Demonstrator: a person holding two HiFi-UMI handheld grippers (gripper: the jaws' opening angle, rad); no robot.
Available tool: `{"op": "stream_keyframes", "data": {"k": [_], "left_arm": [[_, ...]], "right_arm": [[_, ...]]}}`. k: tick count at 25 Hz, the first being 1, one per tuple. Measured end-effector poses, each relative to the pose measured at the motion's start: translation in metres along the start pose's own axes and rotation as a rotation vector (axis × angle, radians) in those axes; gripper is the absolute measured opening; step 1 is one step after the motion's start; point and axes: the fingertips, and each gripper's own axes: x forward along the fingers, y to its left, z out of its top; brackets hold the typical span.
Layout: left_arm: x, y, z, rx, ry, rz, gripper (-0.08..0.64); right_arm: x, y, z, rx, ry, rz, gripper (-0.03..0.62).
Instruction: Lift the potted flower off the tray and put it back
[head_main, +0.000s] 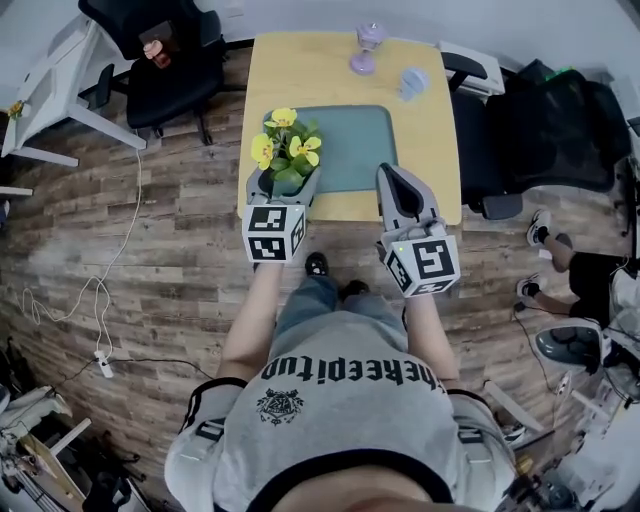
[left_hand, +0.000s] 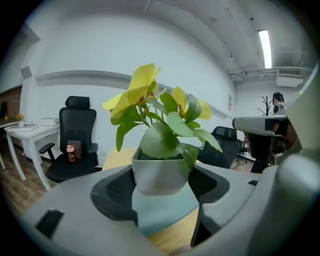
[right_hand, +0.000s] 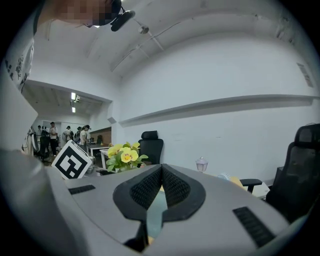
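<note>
The potted flower (head_main: 284, 148), with yellow blooms and green leaves in a grey pot (left_hand: 160, 173), is held between the jaws of my left gripper (head_main: 283, 182), which is shut on the pot. The pot hangs a little above the left end of the teal tray (head_main: 355, 150); the tray (left_hand: 165, 210) shows beneath it in the left gripper view. My right gripper (head_main: 392, 176) is shut with nothing in it, near the tray's front right corner. In the right gripper view the pads (right_hand: 150, 187) meet, and the flower (right_hand: 123, 156) shows off to the left.
The tray lies on a light wooden table (head_main: 300, 75). A purple glass piece (head_main: 366, 46) and a pale blue item (head_main: 412, 82) stand at its far end. Black office chairs stand at left (head_main: 165, 60) and right (head_main: 540, 135). A cable (head_main: 100, 300) runs over the wood floor.
</note>
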Motion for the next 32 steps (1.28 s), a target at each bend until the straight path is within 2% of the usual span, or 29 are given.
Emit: {"op": "stream_keyframes", "data": {"k": [17,32], "left_arm": [[-0.111,-0.044,0.05,0.016,-0.153,0.068,0.333],[-0.174,-0.075,0.066,0.038,-0.264,0.168,0.333]], "right_arm": [[-0.055,0.009,0.036,-0.023,-0.094,0.033,-0.014],[-0.097,0.022,0.047,-0.041,-0.134,0.093,-0.014]]}}
